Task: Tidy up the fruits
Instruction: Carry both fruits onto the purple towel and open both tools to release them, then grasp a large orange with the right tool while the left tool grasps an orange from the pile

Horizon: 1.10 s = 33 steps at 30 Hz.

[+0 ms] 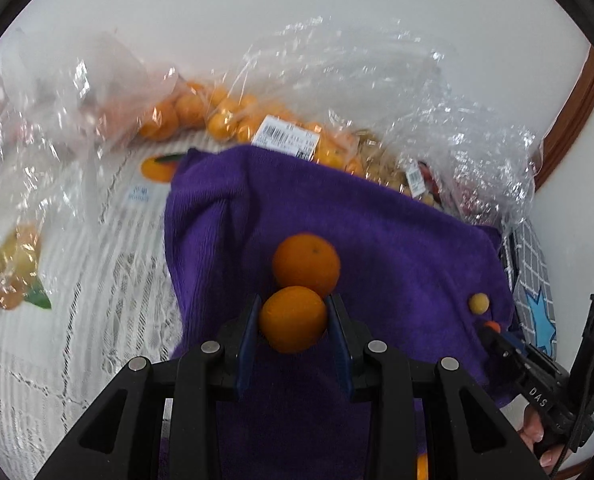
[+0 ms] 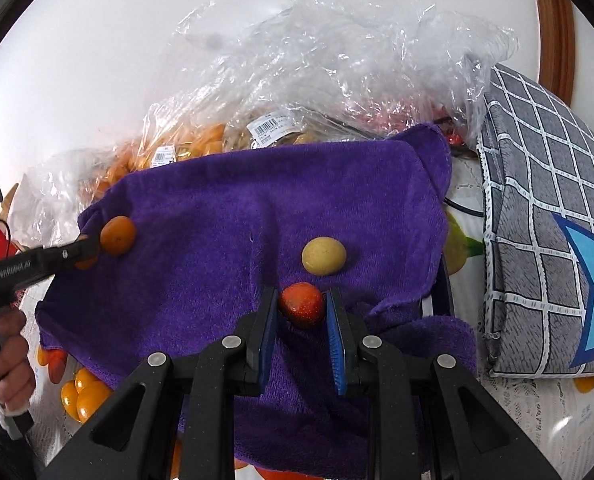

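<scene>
Left wrist view: left gripper (image 1: 293,316) clamped on an orange (image 1: 293,319), held over the purple towel (image 1: 397,240). A second orange (image 1: 306,264) lies on the towel just behind it. Bagged oranges (image 1: 201,114) lie past the towel's far edge.

Right wrist view: right gripper (image 2: 301,308) pinches a small red fruit (image 2: 301,305) above the towel; a yellow fruit (image 2: 323,256) lies just beyond it. Grey checked cushion (image 2: 537,216) to the right.
</scene>
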### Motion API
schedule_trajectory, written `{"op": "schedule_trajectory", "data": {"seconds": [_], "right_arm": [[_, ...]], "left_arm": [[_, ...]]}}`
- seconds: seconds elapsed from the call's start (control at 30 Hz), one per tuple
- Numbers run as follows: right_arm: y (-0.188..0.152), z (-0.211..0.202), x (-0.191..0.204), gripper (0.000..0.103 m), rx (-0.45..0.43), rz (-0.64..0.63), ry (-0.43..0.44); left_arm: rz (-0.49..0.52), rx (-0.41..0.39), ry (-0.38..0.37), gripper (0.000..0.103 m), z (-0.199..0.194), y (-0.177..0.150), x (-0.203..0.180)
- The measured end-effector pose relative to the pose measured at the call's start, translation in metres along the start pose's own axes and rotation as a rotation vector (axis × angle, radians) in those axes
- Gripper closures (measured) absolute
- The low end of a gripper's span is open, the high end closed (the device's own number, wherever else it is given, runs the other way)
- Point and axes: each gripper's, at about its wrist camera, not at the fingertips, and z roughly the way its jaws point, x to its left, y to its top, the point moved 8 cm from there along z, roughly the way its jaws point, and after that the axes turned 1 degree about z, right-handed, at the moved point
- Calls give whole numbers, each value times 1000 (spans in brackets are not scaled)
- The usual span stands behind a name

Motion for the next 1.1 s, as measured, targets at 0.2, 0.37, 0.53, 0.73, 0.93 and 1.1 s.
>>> {"op": "schedule_trajectory", "data": {"seconds": [0.2, 0.37, 0.53, 0.73, 0.93, 1.1], "right_arm": [[-1, 2, 2, 79, 2, -8, -15], [0, 4, 4, 73, 4, -12, -17], [1, -1, 6, 60, -23, -38, -45], [9, -19, 3, 58, -92, -69, -136], [19, -53, -5, 58, -173, 18, -132], [8, -83, -2, 58, -183, 6, -163]], "left_arm": [[75, -5, 59, 71, 3, -1, -6], [142, -12, 119, 71, 5, -4, -7], [197, -10, 163, 68, 8, -7, -10], [195, -19, 118, 53, -5, -6, -17], [177, -96, 111, 53, -46, -16, -11], [220, -144, 132, 53, -79, -31, -9]]}}
